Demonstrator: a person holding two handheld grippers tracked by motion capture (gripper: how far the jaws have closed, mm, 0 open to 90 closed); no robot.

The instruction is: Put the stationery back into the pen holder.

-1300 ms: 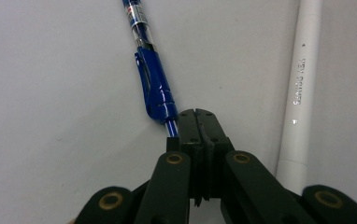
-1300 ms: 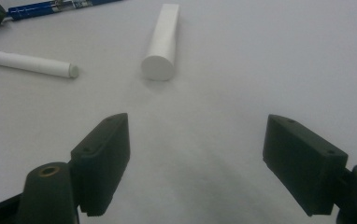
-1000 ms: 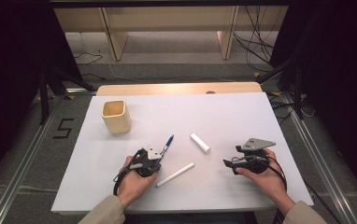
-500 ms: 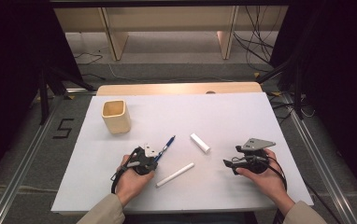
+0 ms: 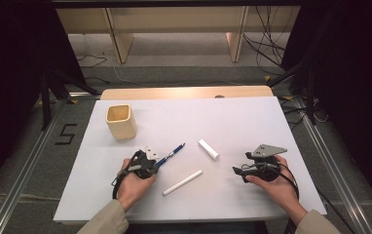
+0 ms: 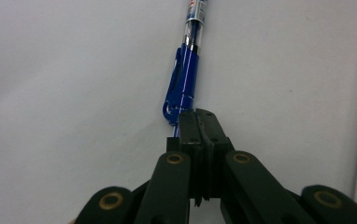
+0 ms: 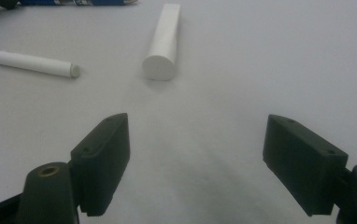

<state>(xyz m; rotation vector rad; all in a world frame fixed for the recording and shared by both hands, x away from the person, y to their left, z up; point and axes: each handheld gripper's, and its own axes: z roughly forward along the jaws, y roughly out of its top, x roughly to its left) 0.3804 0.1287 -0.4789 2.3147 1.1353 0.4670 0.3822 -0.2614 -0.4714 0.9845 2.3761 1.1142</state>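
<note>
Blue pen (image 5: 172, 154) lies on the white table (image 5: 252, 117), front-left of centre, tip pointing away and to the right. Left gripper (image 5: 156, 163) is clamped on its near end. In the left gripper view the jaws are pressed together on the pen (image 6: 184, 81) just below the blue clip; the clear barrel runs up and out of the top edge. The pen looks flat on the surface or nearly so; can't tell if it's lifted.

Thin white stick (image 5: 182, 183) lies just right of the left hand (image 5: 133, 183), diagonal, roughly parallel to the pen, not touching it. Could be a white pen or marker, can't tell. Short white cylinder (image 5: 208, 149) lies further back and right, between the two grippers, apart from both other items.

Right gripper (image 5: 236, 171) sits low over the table front-right, held by the right hand (image 5: 274, 183), grey three-cornered plate on top. Jaws wide apart, nothing between them. The right gripper view shows the cylinder (image 7: 163, 43) end-on ahead of the jaws, the stick (image 7: 27, 62) to the left, and the blue pen (image 7: 74, 2) along the top edge.

Container: square tan cup (image 5: 120, 122), upright, back-left on the table, well apart from everything else. Visible interior looks empty; the bottom isn't fully in sight.
</note>
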